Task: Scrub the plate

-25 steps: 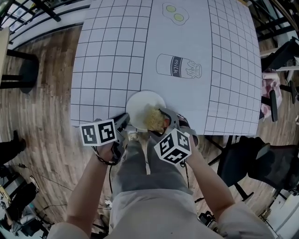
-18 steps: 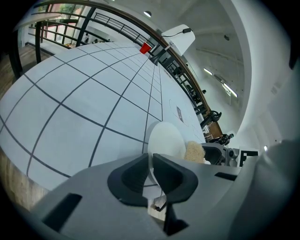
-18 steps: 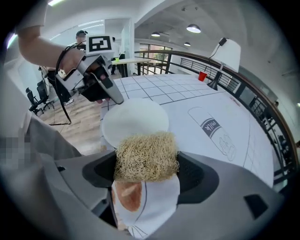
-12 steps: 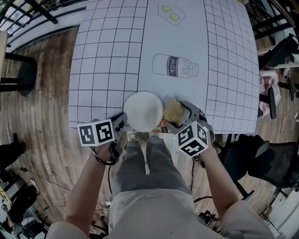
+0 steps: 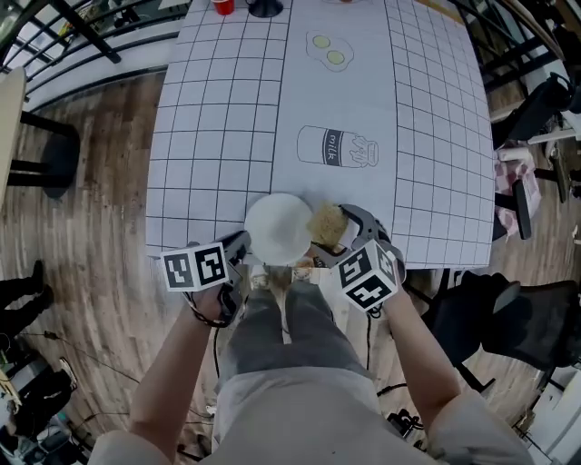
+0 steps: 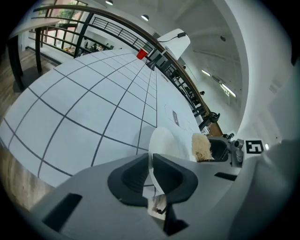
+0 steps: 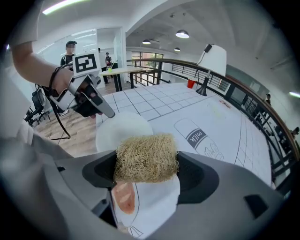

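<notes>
Straw-coloured and fibrous, the scrub pad [image 7: 146, 154] is clenched in the right claw [image 7: 149, 172], just beside the 3 o'clock rim of the white plate [image 5: 279, 227]. The left claw [image 5: 241, 245] pinches that plate's rim at 8 o'clock. The plate is at the near edge of the grid-printed counter [image 5: 218, 136]; beyond it a drawn milk bottle [image 5: 336, 145] lies at 1 o'clock, and a red cup [image 5: 222, 5] stands at the far edge.

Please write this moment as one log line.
left gripper: shut on plate rim | right gripper: shut on scrubber | scrubber: beside plate, right edge
</notes>
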Action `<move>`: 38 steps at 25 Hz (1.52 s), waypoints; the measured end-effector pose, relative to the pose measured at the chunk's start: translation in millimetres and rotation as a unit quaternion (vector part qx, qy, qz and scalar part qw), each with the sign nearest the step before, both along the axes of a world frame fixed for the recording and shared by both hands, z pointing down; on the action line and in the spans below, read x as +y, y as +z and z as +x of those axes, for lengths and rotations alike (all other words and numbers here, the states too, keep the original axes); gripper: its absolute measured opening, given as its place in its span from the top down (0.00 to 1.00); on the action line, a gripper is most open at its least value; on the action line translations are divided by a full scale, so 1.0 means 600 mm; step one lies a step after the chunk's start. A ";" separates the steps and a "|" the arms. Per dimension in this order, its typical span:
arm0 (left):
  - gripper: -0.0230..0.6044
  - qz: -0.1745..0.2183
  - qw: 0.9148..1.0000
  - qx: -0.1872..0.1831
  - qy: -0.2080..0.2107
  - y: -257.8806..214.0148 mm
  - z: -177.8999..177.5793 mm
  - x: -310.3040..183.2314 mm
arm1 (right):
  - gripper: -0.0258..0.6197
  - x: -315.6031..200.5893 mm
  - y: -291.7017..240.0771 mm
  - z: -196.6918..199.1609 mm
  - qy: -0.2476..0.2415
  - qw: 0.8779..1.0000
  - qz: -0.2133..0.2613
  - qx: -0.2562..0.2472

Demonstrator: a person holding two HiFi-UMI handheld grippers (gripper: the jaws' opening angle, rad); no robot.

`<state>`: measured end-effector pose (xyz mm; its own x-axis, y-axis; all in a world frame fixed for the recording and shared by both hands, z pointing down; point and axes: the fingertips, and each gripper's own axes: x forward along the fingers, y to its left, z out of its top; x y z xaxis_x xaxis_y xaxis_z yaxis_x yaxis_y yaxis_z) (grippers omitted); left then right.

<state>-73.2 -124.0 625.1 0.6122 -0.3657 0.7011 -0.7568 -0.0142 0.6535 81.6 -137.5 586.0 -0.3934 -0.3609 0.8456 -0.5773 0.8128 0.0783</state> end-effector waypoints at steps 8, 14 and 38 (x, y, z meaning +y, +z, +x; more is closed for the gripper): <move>0.88 0.021 0.999 -0.024 0.010 -0.048 -0.011 0.007 | 0.38 -0.010 -0.098 -0.098 -0.041 0.998 0.040 -0.035; 0.87 0.095 0.995 -0.006 -0.024 -0.180 -0.028 -0.019 | 0.38 -0.034 -0.213 -0.124 -0.022 0.992 0.079 -0.093; 0.92 0.478 0.867 -0.134 0.039 -0.680 -0.064 -0.015 | 0.38 0.050 -0.690 -0.176 -0.039 0.901 0.318 -0.291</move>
